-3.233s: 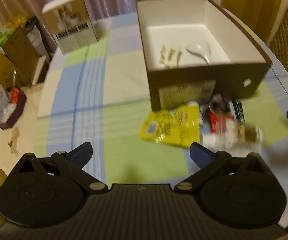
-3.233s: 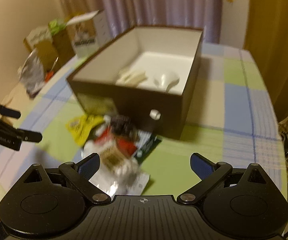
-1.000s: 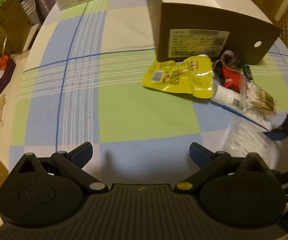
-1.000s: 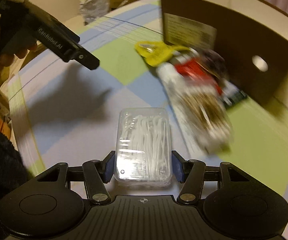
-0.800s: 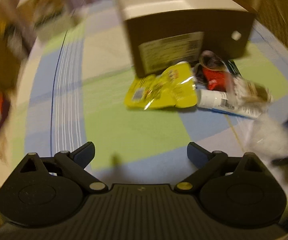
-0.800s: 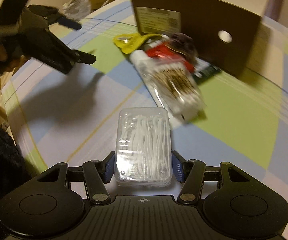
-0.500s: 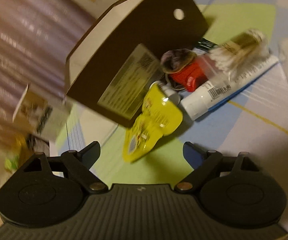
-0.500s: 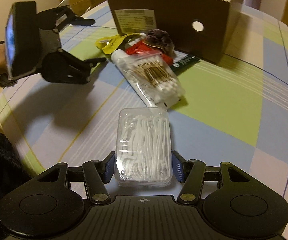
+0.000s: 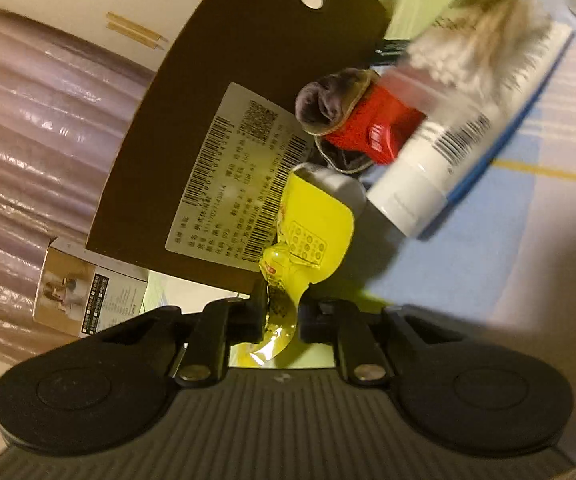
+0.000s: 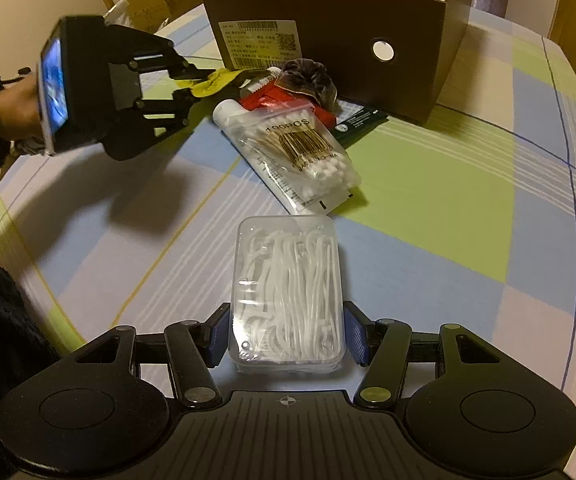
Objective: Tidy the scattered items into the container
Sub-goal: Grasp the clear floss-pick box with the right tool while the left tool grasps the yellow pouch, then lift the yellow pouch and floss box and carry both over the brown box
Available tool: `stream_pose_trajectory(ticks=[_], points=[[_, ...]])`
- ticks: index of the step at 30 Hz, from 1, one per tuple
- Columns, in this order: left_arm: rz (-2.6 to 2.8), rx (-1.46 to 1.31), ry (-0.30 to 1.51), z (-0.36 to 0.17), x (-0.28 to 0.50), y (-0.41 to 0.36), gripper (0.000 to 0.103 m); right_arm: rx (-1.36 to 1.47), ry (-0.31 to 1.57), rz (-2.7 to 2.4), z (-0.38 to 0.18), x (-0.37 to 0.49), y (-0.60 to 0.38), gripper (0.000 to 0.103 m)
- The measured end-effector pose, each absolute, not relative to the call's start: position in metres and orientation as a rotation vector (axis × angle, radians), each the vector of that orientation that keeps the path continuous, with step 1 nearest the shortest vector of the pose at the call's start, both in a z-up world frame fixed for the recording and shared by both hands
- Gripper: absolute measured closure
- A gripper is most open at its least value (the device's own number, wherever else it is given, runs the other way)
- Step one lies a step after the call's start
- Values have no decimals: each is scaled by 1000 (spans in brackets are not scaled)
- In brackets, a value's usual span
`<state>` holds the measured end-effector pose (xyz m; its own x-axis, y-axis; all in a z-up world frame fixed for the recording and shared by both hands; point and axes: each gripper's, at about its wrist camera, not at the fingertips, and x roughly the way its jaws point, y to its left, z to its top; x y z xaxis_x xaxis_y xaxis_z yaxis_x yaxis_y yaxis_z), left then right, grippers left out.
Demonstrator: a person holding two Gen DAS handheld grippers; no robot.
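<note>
My left gripper is shut on the near end of a yellow pouch, right in front of the brown cardboard box. In the right wrist view the left gripper pinches that pouch at the left of the pile. My right gripper is shut on a clear plastic case of white floss picks, held over the checked tablecloth. The box stands behind the pile, open at the top.
The pile before the box holds a bag of cotton swabs, a white tube, a red packet, a dark scrunchie and a green sachet. A small printed carton stands behind the box.
My left gripper has swung in, tilted, and closed on the yellow pouch. My right gripper still holds the floss pick case, nearly still.
</note>
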<state>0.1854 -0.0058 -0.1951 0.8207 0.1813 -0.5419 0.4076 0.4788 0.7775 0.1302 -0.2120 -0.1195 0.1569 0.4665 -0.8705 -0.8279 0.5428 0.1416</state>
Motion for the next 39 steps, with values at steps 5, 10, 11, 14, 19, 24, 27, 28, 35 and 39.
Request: stream_pose_trajectory(ticks=[5, 10, 11, 14, 19, 24, 27, 28, 35, 39], points=[[-172, 963, 697, -172, 184, 7, 93, -430, 1042, 957, -120, 127, -212, 43], [-173, 622, 859, -127, 187, 38, 93, -479, 1017, 945, -121, 122, -206, 43], [-169, 555, 888, -118, 188, 45, 93, -490, 1017, 945, -121, 122, -205, 43], [-163, 400, 959, -104, 184, 54, 93, -505, 1030, 944, -121, 122, -204, 44], [-159, 238, 1046, -89, 173, 61, 93, -384, 1125, 925, -118, 132, -215, 44], [-188, 94, 1076, -77, 155, 52, 93, -90, 1228, 900, -111, 150, -244, 44], [-205, 82, 1065, -71, 153, 45, 93, 42, 1250, 891, -106, 157, -256, 44], [-208, 82, 1062, -69, 152, 44, 93, 67, 1251, 889, -105, 158, -258, 44], [-216, 80, 1030, -54, 156, 33, 93, 127, 1222, 906, -88, 168, -254, 44], [-210, 104, 1006, -45, 159, 28, 93, 143, 1199, 904, -79, 176, -255, 44]])
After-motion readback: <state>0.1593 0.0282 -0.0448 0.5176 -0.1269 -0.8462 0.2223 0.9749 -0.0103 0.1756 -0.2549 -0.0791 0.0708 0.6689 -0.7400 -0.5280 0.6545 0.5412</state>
